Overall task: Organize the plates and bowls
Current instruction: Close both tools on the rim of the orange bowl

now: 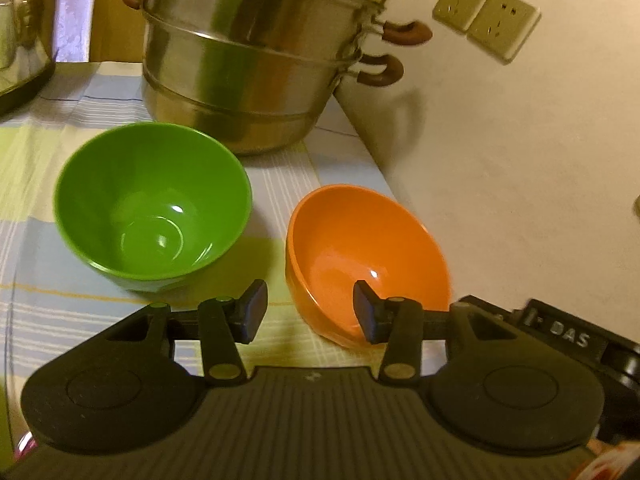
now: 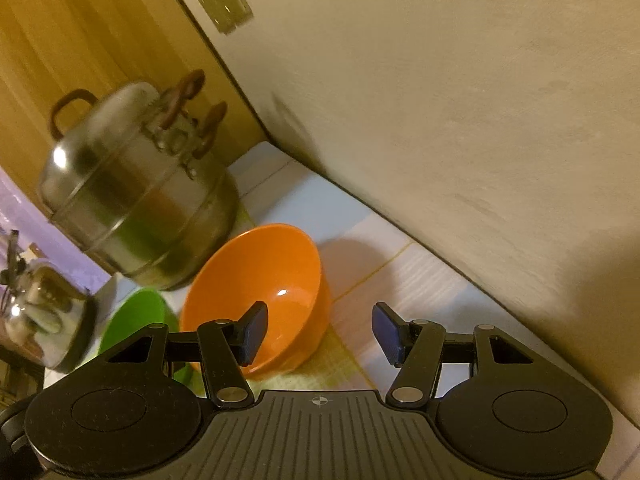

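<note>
I judge the job barely begun: the green bowl (image 1: pixel 154 204) and orange bowl (image 1: pixel 366 258) sit apart on the cloth (image 1: pixel 36 308), unstacked, while my left gripper (image 1: pixel 310 312) and right gripper (image 2: pixel 320 334) hang spread and empty near the orange rim.

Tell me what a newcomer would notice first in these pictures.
Two bright bowls stand side by side on the striped cloth: a green bowl and, nearer the wall, an orange bowl. Behind them towers a shiny tiered steamer pot. The left claw hangs open at the orange bowl's near rim.
</note>
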### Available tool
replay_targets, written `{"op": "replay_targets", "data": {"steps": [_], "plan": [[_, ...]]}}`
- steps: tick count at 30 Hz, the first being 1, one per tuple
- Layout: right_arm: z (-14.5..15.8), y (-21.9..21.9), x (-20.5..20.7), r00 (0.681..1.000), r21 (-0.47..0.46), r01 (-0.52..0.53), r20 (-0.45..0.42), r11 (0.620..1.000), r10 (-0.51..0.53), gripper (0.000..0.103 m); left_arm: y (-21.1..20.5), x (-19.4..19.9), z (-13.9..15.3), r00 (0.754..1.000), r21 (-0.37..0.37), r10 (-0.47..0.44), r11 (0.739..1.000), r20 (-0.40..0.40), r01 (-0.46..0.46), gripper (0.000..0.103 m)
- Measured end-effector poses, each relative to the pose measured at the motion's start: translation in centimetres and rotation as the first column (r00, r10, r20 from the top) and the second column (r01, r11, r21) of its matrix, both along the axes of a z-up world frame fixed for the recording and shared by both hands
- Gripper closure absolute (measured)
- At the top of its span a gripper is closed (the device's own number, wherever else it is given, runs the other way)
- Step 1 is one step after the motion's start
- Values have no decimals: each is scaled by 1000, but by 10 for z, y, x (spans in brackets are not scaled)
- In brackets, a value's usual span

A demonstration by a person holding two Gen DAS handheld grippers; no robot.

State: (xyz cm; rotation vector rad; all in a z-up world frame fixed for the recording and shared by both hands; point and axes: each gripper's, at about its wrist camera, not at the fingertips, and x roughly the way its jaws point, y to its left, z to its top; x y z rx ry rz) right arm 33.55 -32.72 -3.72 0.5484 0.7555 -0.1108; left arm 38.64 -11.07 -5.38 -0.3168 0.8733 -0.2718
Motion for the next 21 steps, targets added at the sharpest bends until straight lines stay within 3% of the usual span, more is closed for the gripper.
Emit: {"op": "replay_targets", "data": {"steps": [7, 12, 21], "plan": [[-22, 4, 28, 998, 1, -32, -55, 999, 32, 47, -9, 14, -20, 1000, 5, 4, 1000, -8, -4, 76], [-32, 6, 42, 996, -9, -35, -80, 999, 34, 59, -9, 18, -27, 1000, -31, 20, 999, -23, -21, 83], [-39, 9, 50, 995, -21, -60, -81, 998, 58, 80, -10, 20, -28, 1000, -23, 9, 1000, -6, -9, 84]]}}
